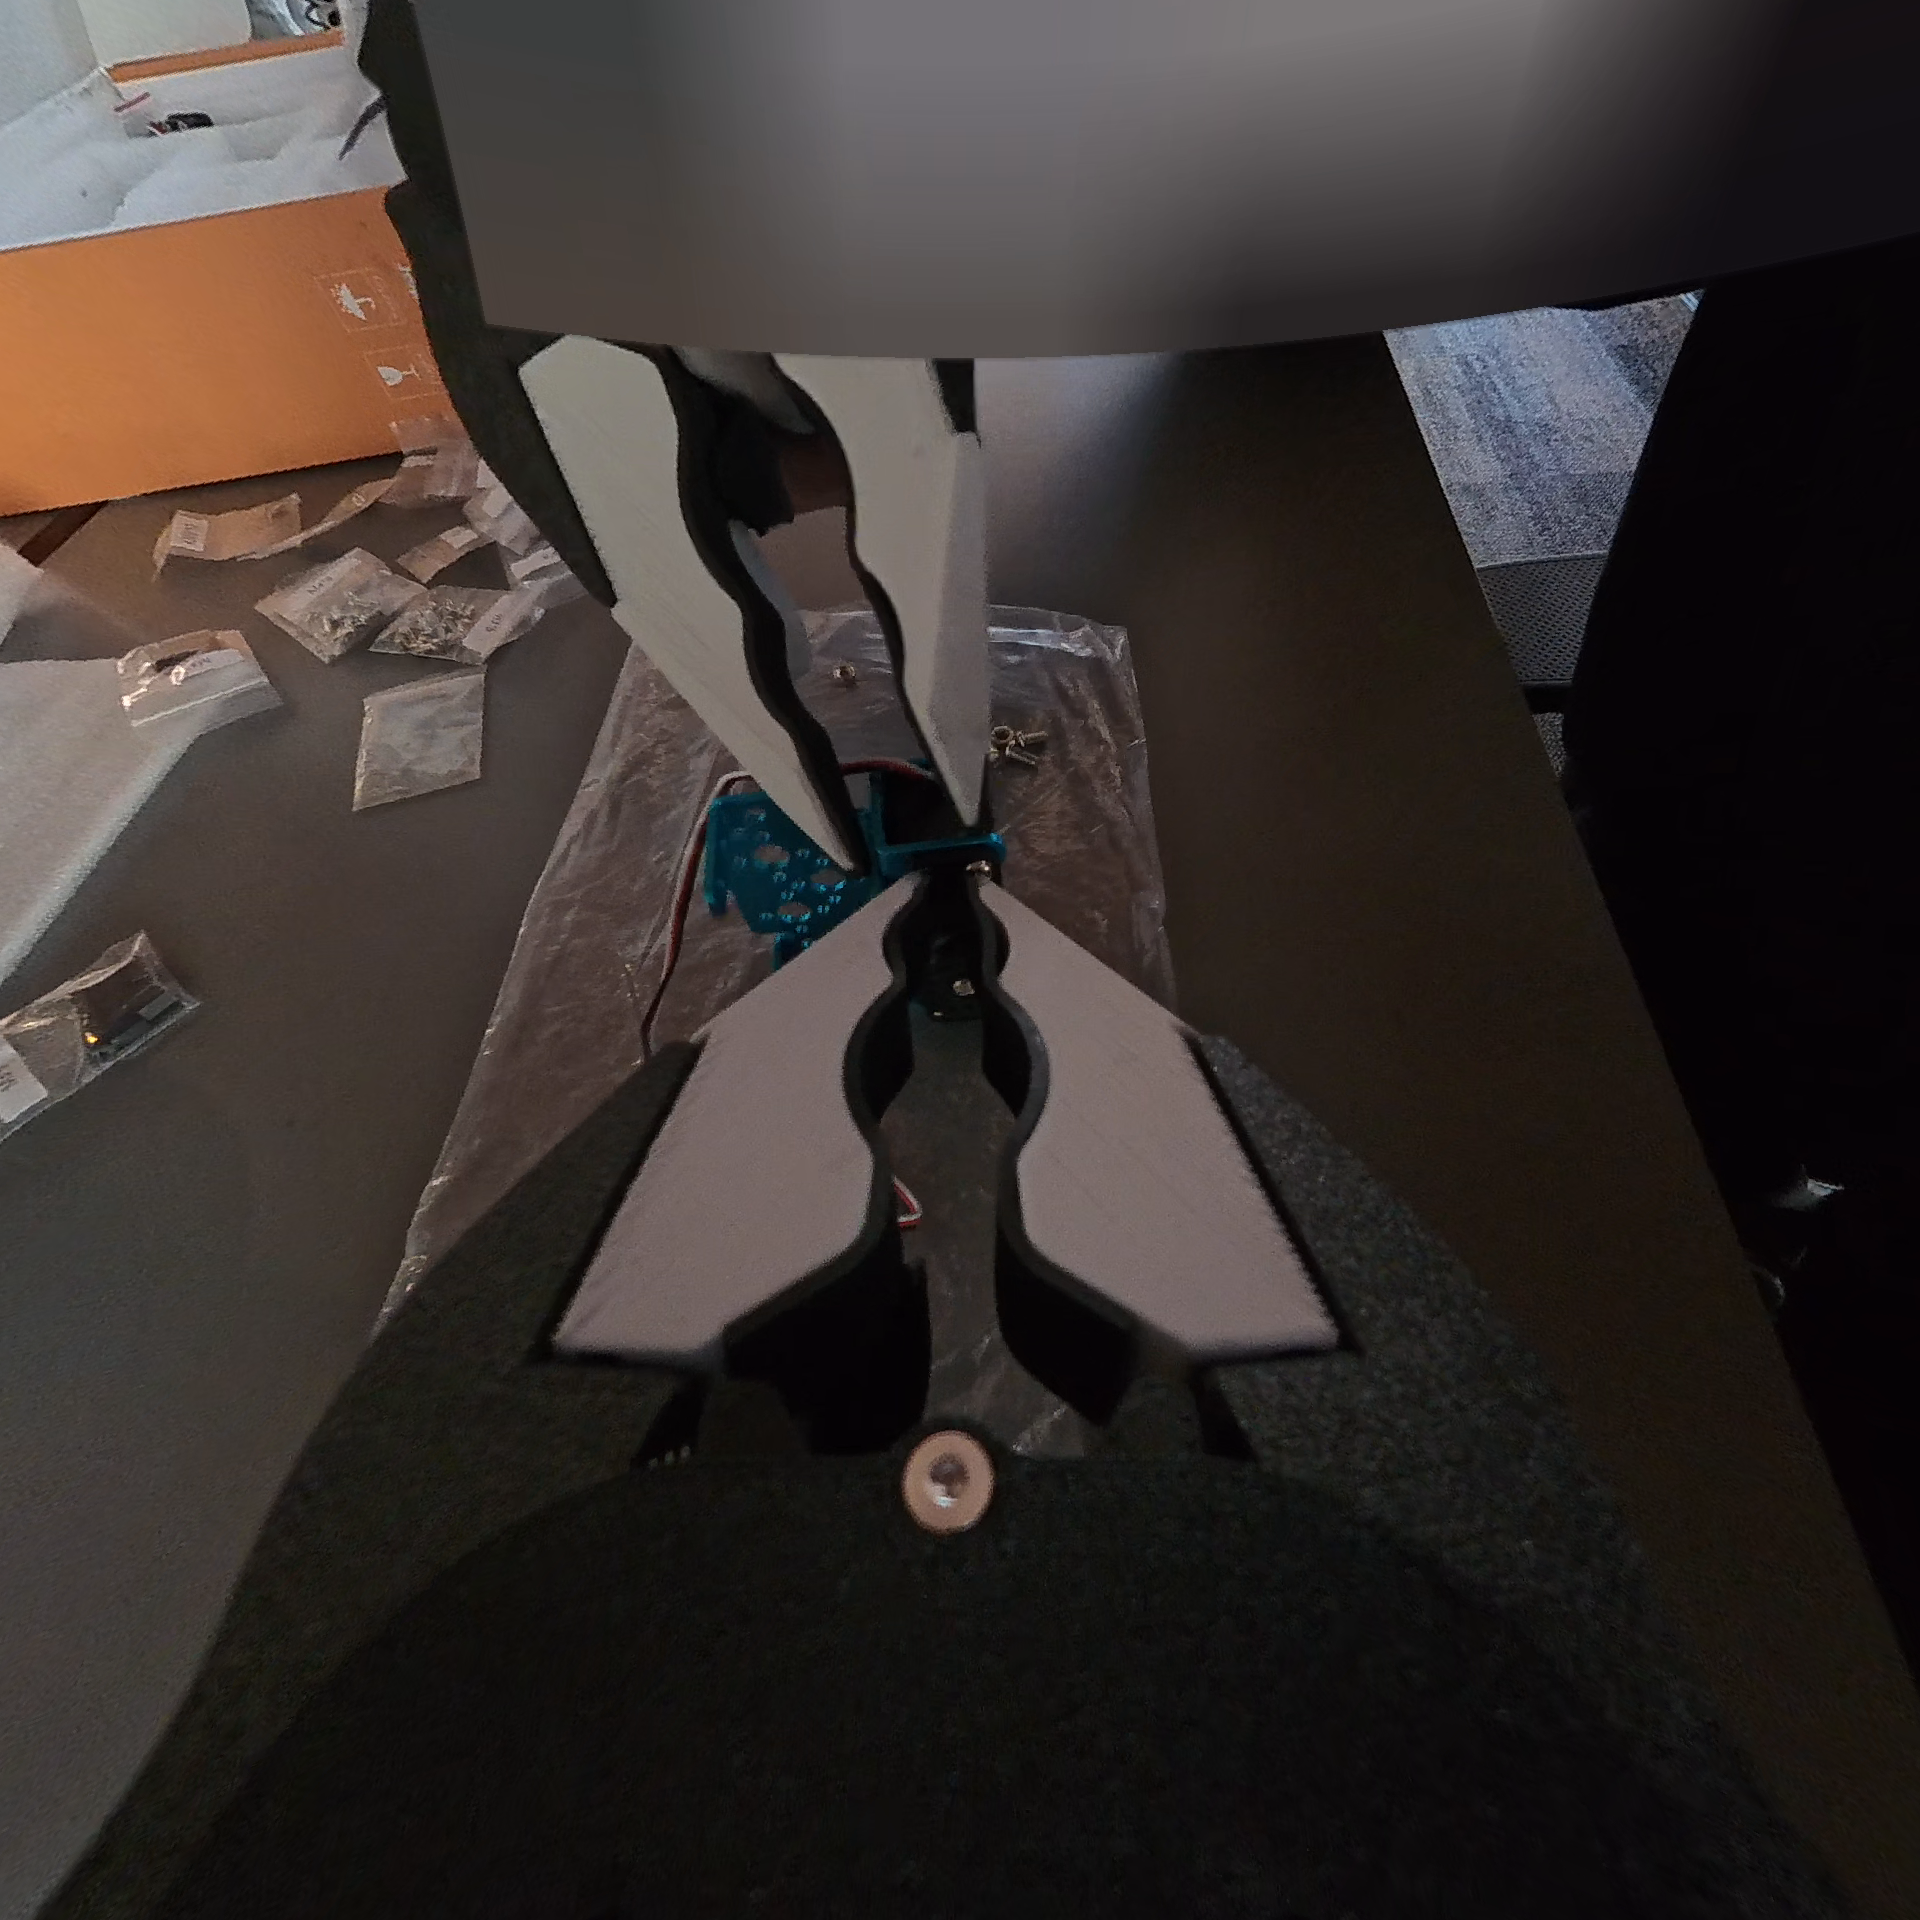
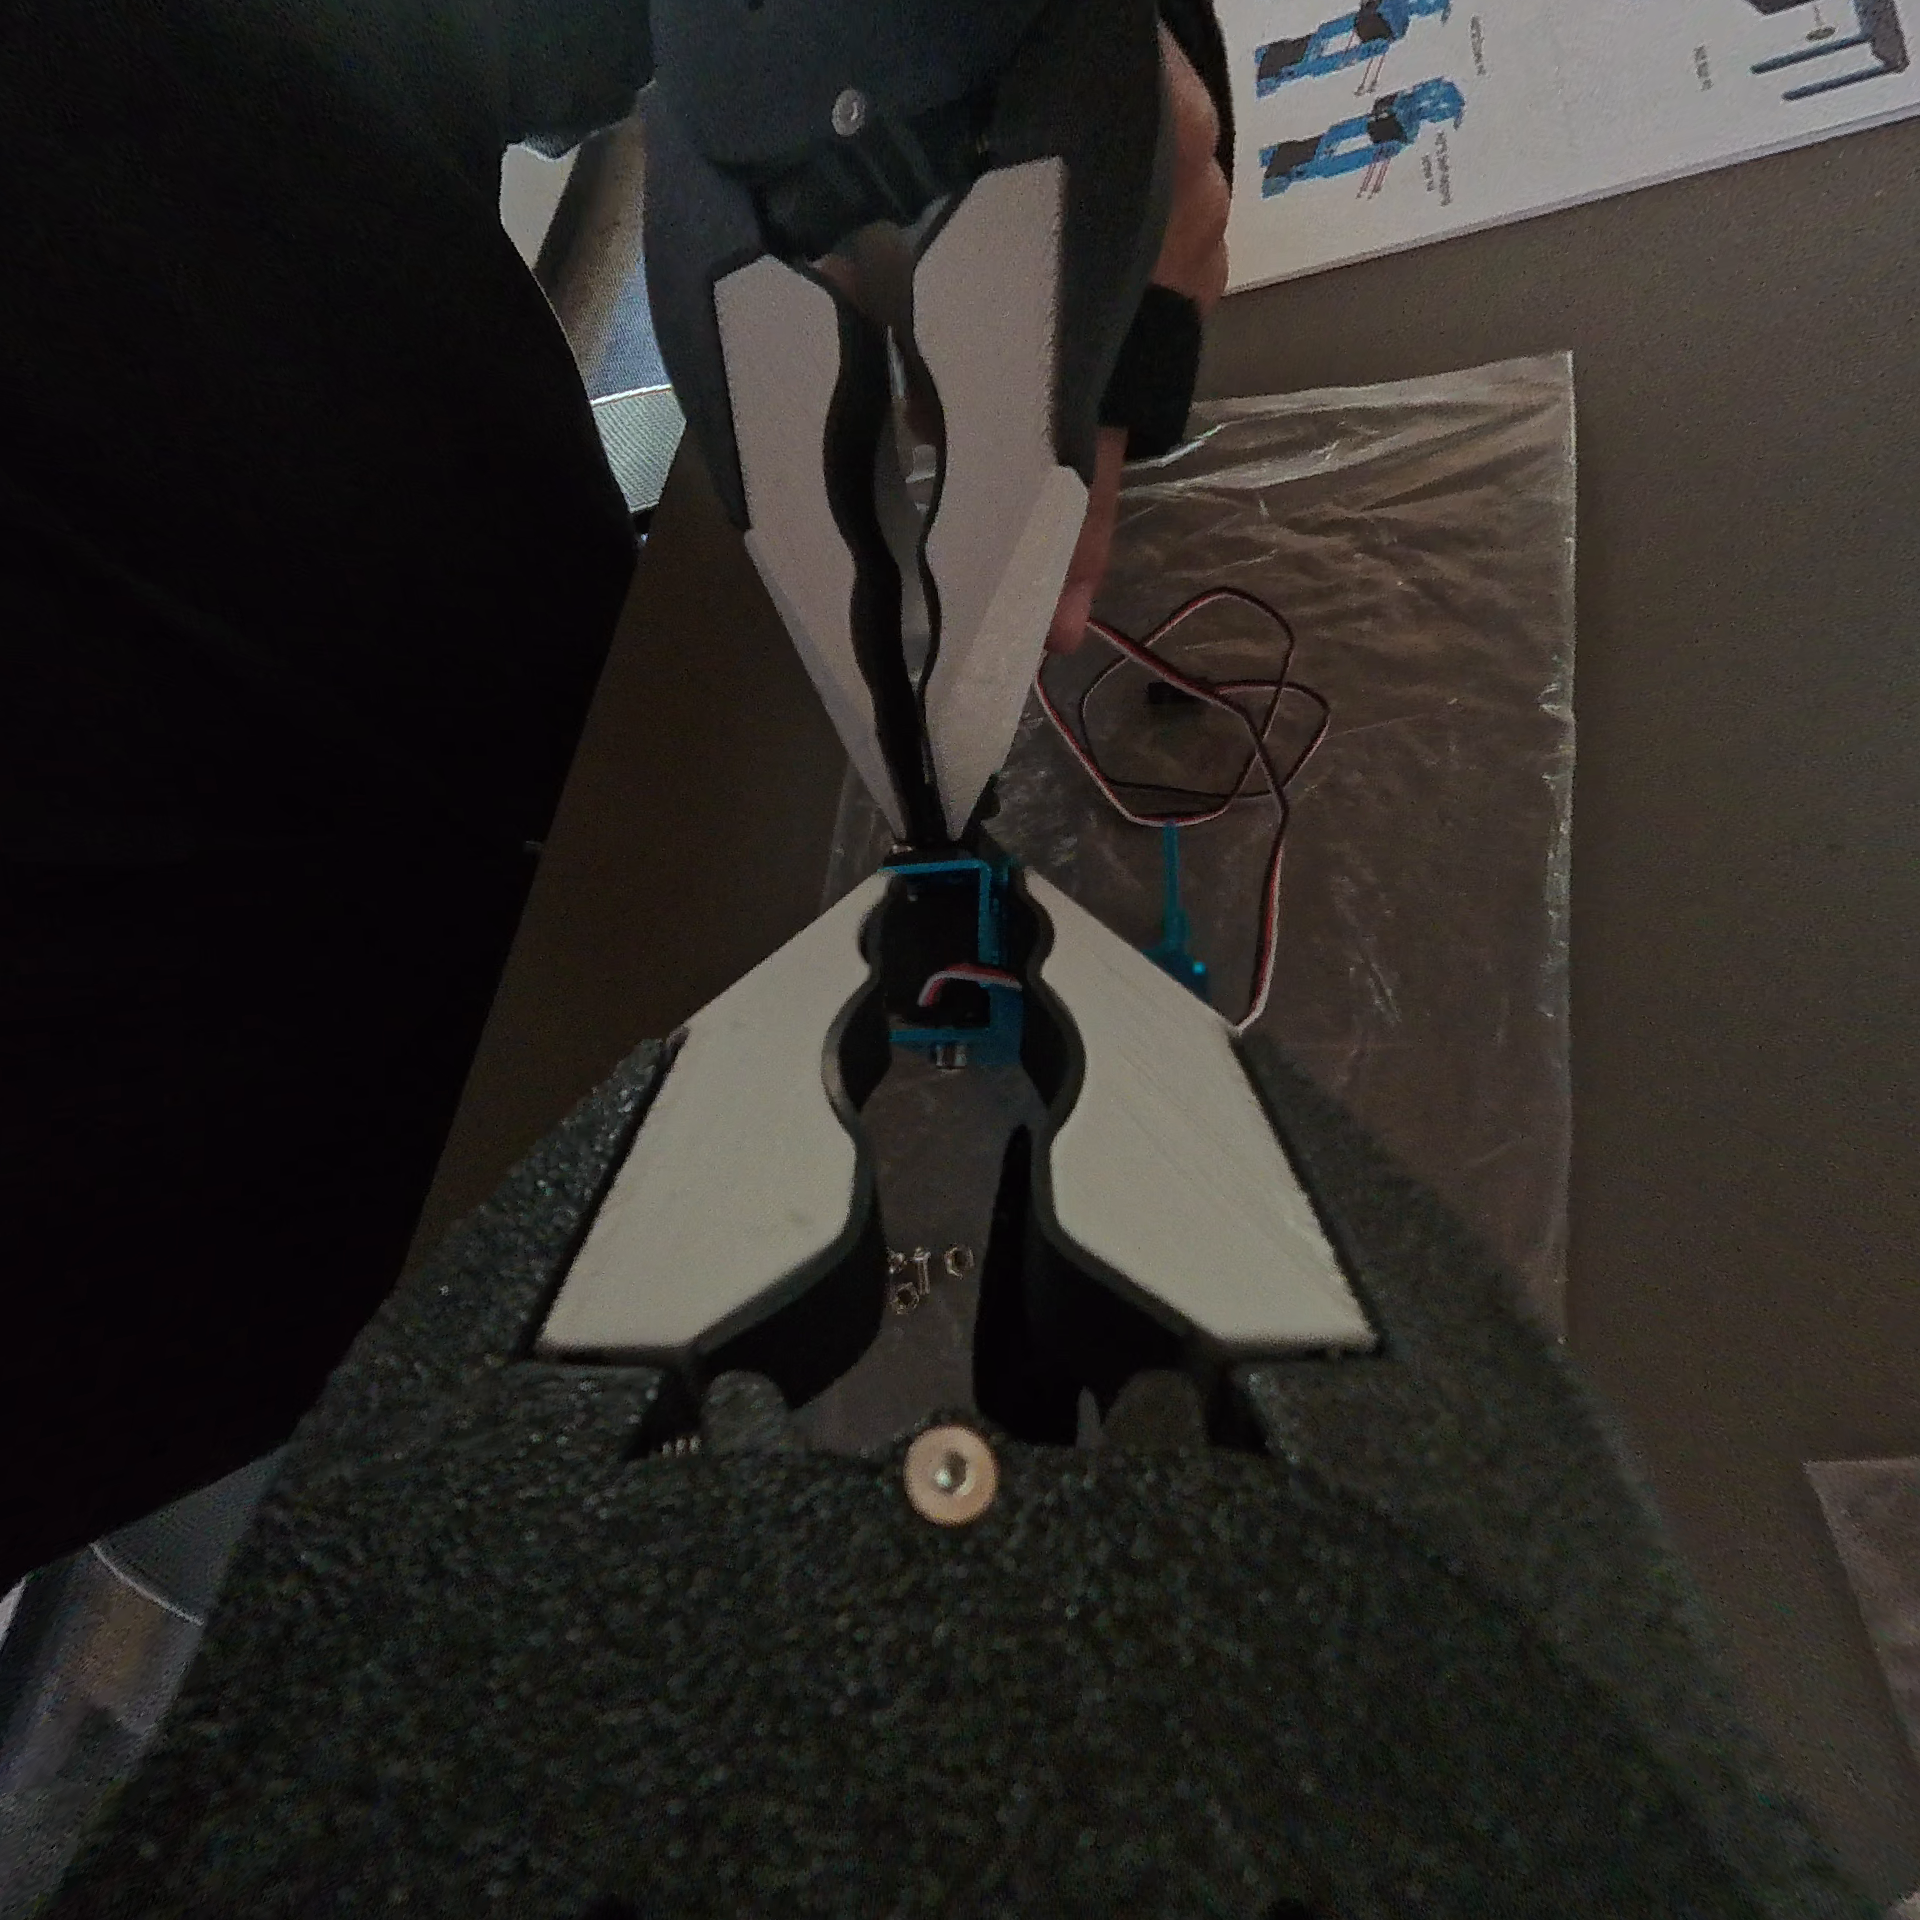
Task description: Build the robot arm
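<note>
Both tools are meeting tip to tip over a clear plastic sheet (image 2: 1403,644) lying on the dark table (image 1: 260,1195). The left tool (image 1: 943,883) is pinching the blue bracket (image 1: 800,883) at its servo end; the right tool (image 2: 951,883) is gripping the same bracket's frame around the black servo (image 2: 914,966). The servo's wire (image 2: 1226,707) is coiling on the sheet beside them. Loose screws (image 1: 1013,746) are resting just beyond the bracket. Small parts bags (image 1: 416,613) are lying scattered before an orange box (image 1: 208,343).
</note>
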